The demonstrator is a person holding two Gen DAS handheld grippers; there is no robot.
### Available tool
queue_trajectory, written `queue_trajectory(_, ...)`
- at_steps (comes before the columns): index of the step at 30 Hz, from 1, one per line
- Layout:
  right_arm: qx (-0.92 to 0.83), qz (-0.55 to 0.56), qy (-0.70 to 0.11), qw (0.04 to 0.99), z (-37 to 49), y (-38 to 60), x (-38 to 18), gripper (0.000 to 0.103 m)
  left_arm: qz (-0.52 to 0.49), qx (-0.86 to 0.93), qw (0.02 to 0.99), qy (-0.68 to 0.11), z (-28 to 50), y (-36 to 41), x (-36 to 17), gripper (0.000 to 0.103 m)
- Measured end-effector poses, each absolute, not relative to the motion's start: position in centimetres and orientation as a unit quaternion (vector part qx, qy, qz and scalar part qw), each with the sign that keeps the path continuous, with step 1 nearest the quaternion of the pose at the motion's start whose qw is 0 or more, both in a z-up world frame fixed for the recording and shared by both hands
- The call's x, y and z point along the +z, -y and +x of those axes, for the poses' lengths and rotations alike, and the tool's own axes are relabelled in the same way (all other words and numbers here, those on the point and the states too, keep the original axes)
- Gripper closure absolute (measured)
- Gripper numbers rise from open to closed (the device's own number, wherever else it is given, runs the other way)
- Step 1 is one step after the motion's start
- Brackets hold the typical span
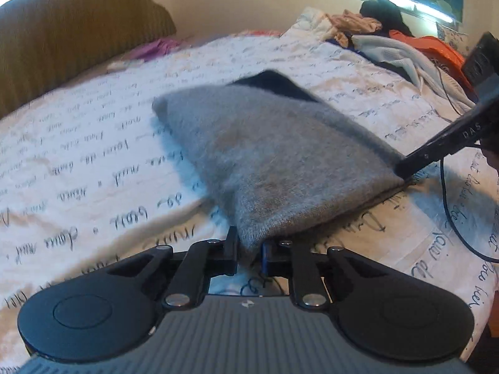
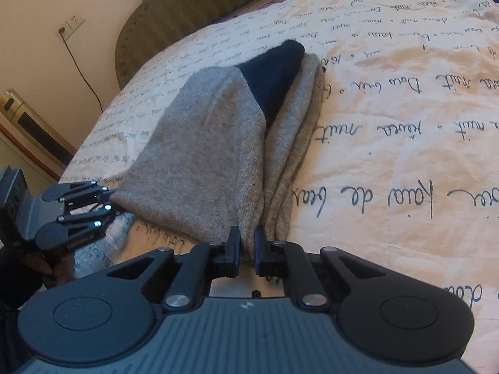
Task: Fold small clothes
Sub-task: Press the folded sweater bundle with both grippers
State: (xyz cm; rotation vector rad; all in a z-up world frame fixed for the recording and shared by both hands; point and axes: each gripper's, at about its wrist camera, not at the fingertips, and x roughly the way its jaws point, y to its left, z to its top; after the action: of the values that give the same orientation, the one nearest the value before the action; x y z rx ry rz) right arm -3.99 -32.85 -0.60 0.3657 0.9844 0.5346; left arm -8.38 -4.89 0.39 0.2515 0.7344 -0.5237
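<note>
My grey knitted woollen garment [image 1: 274, 162] with its black inner panel [image 2: 274, 74], cream bedspread [image 1: 93, 168] printed with dark handwritten script, olive ribbed headboard [image 1: 71, 31], orange cloth [image 1: 436, 50] in the pile, my black two-finger grippers [image 1: 249, 246]

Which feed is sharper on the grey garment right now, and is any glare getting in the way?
Right wrist view: sharp, the grey garment shows its knit and lighting is even. Left wrist view: motion-blurred, the garment looks smeared; a bright strip glares at top right, away from the garment. Both bend at the edges.
</note>
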Motion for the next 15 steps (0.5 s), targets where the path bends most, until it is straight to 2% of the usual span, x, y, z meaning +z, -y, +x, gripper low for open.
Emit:
queue_trajectory(3,0.259,0.192,-0.455,0.83,-3.6,32.8,-1.5,0.095,0.12,-0.256,0.894,-0.346,-8.5,5.2,0.3,0.084)
queue_trajectory(4,0.259,0.194,-0.453,0.83,-3.7,32.8,-1.2,0.094,0.12,-0.268,0.892,-0.343,-8.7,5.0,0.7,0.08)
queue_trajectory(5,0.264,0.194,-0.453,0.829,-3.8,32.9,-0.8,0.092,0.116,-0.288,0.89,-0.335,-9.2,4.4,1.3,0.069)
queue_trajectory(6,0.268,0.198,-0.453,0.827,-3.9,33.4,-0.3,0.088,0.112,-0.304,0.888,-0.326,-9.5,3.7,1.9,0.069)
queue_trajectory(7,0.272,0.21,-0.448,0.825,-3.7,34.1,0.4,0.084,0.104,-0.318,0.886,-0.32,-9.7,2.8,2.6,0.061)
queue_trajectory(8,0.273,0.228,-0.432,0.829,-3.5,34.9,1.2,0.076,0.089,-0.326,0.888,-0.312,-9.7,2.0,3.7,0.048)
queue_trajectory(9,0.275,0.248,-0.406,0.836,-3.2,35.8,2.1,0.065,0.069,-0.324,0.895,-0.301,-9.3,1.3,4.6,0.04)
queue_trajectory(10,0.278,0.266,-0.374,0.844,-2.7,36.6,3.0,0.058,0.05,-0.315,0.904,-0.286,-8.8,0.7,5.3,0.026)
queue_trajectory(11,0.283,0.28,-0.345,0.85,-1.9,37.2,3.7,0.044,0.024,-0.298,0.916,-0.267,-7.9,0.1,6.2,0.019)
queue_trajectory(12,0.286,0.288,-0.324,0.855,-0.8,37.4,4.2,0.041,0.003,-0.283,0.923,-0.26,-6.8,-0.2,6.6,0.017)
queue_trajectory(15,0.272,0.323,-0.32,0.848,4.4,37.3,4.3,0.041,-0.065,-0.248,0.928,-0.27,-2.5,0.0,7.2,0.018)
